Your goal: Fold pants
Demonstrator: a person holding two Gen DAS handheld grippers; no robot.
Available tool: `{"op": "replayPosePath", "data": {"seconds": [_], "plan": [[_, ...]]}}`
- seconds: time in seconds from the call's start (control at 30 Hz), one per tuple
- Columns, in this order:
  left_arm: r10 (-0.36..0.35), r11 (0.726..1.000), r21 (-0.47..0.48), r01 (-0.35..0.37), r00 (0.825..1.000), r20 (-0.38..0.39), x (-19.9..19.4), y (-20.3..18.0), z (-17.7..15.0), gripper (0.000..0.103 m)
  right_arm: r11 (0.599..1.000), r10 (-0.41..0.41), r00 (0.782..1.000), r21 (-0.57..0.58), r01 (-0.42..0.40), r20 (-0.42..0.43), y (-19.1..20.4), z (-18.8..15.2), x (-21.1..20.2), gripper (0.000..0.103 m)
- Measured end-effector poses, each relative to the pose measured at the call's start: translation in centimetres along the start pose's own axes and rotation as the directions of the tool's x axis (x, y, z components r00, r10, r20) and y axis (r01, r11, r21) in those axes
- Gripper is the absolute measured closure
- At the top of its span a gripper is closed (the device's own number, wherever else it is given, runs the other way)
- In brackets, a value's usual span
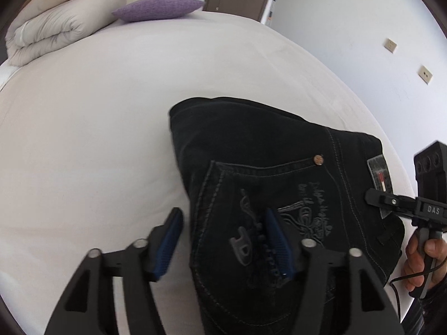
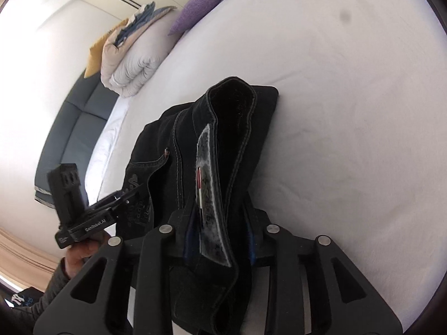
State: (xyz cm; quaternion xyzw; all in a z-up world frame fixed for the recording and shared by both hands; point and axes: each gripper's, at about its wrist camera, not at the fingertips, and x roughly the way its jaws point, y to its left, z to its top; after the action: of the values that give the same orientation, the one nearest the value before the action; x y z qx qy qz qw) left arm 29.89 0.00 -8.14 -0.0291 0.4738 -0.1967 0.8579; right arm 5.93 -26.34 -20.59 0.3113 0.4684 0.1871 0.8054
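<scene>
Black jeans [image 1: 265, 150] lie folded into a compact stack on the white bed [image 1: 97, 111], back pocket with embroidery facing up. My left gripper [image 1: 223, 240] is open, its blue pads straddling the jeans' left edge over the pocket. My right gripper [image 2: 220, 234] is shut on the jeans' waistband [image 2: 215, 173] at the grey label and lifts that edge off the bed. In the left wrist view the right gripper [image 1: 374, 198] shows at the waistband label on the right. In the right wrist view the left gripper [image 2: 123, 195] shows at the left.
A folded duvet [image 1: 50, 30] and a purple pillow [image 1: 159, 8] sit at the far end of the bed. A dark headboard [image 2: 69, 128] runs along the side. A wall with sockets [image 1: 391, 46] stands to the right.
</scene>
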Motion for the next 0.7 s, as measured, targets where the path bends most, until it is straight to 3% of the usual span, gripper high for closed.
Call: {"op": "replayPosePath", "data": {"seconds": [0.13,0.2,0.27,0.3,0.4,0.47,0.53,0.63,0.7], "plan": [[0.051,0.999,-0.001,-0.051,0.996,0.070,-2.4,0.1,-1.3,0.026,0.999,-0.041,0.996,0.024,0.040,0.076,0.1,-1.3,-2.8,0.053],[0.094,0.995,0.007,-0.096,0.986,0.135,-4.5,-0.2,-2.5,0.017,0.996,-0.091,0.987,-0.004,0.093,0.133,1.1,-2.2,-4.7,0.053],[0.154,0.986,0.023,-0.165,0.955,0.252,-7.8,-1.3,-3.8,0.004,0.982,-0.158,0.965,-0.066,0.176,0.209,3.0,-3.4,-7.3,0.053],[0.185,0.978,0.036,-0.207,0.926,0.328,-10.0,-2.3,-4.5,0.000,0.970,-0.188,0.949,-0.101,0.220,0.254,4.2,-4.0,-8.6,0.051],[0.231,0.952,0.067,-0.297,0.848,0.477,-15.3,-5.2,-6.7,0.000,0.918,-0.237,0.881,-0.202,0.341,0.410,9.2,-6.5,-12.5,0.037],[0.266,0.938,0.048,-0.343,0.804,0.532,-17.9,-6.6,-7.7,0.000,0.888,-0.239,0.838,-0.239,0.393,0.491,11.8,-7.9,-14.3,0.025],[0.329,0.918,0.003,-0.397,0.764,0.555,-19.9,-7.5,-8.3,0.000,0.851,-0.228,0.777,-0.269,0.452,0.586,14.6,-9.8,-16.3,0.016],[0.401,0.893,-0.050,-0.447,0.739,0.541,-22.4,-8.4,-9.1,0.000,0.802,-0.211,0.698,-0.287,0.524,0.685,18.1,-11.7,-18.4,0.001],[0.403,0.889,-0.045,-0.456,0.730,0.552,-23.8,-9.0,-10.2,0.000,0.772,-0.195,0.642,-0.288,0.567,0.742,20.1,-13.1,-19.9,0.000]]}}
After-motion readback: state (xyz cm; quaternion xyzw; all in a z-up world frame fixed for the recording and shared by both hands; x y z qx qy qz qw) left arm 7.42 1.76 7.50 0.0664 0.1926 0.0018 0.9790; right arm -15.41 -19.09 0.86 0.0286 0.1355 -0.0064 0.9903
